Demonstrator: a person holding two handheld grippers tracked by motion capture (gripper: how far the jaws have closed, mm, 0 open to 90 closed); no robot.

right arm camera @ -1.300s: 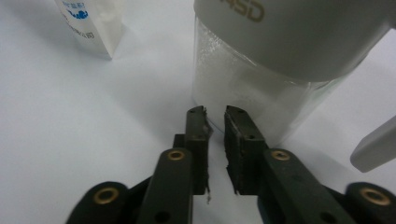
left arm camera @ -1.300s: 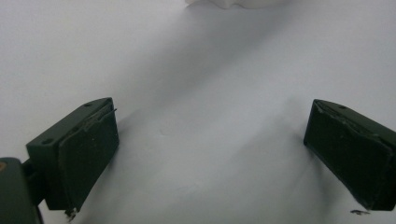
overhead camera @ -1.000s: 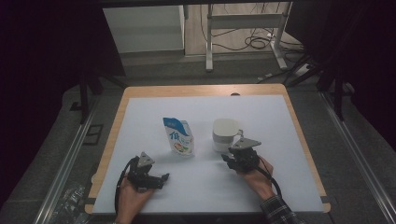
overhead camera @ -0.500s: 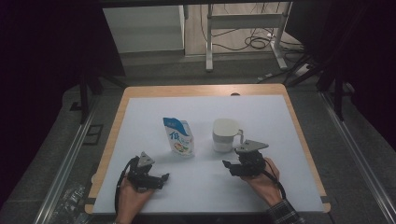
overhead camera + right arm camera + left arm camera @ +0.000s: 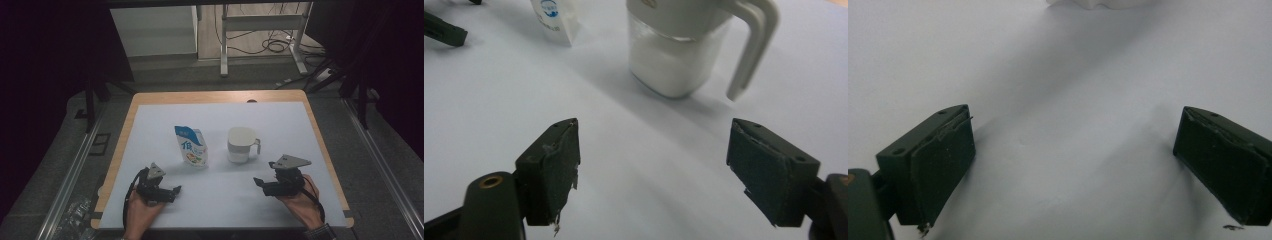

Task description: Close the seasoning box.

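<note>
Two tools are out, one in each hand. The right tool (image 5: 261, 185) sits low over the white counter (image 5: 310, 135), its jaws spread wide with bare surface between them; they have just been opening, and nothing is caught in the gap. In the right gripper view the same jaws frame a single white jug (image 5: 684, 45) with a curved handle and pale contents behind clear walls; it stands upright just ahead of the tool, apart from both pads. From above, the jug (image 5: 242, 145) stands near the middle of the counter, its handle toward the right edge. Beside it on the left, not touching, one small printed pouch (image 5: 191, 146) stands upright, blue at the top. The left tool (image 5: 172, 191) rests near the counter's front left, jaws also wide apart and holding nothing, pointed across the white sheet. So: two tools, one jug, one pouch.
</note>
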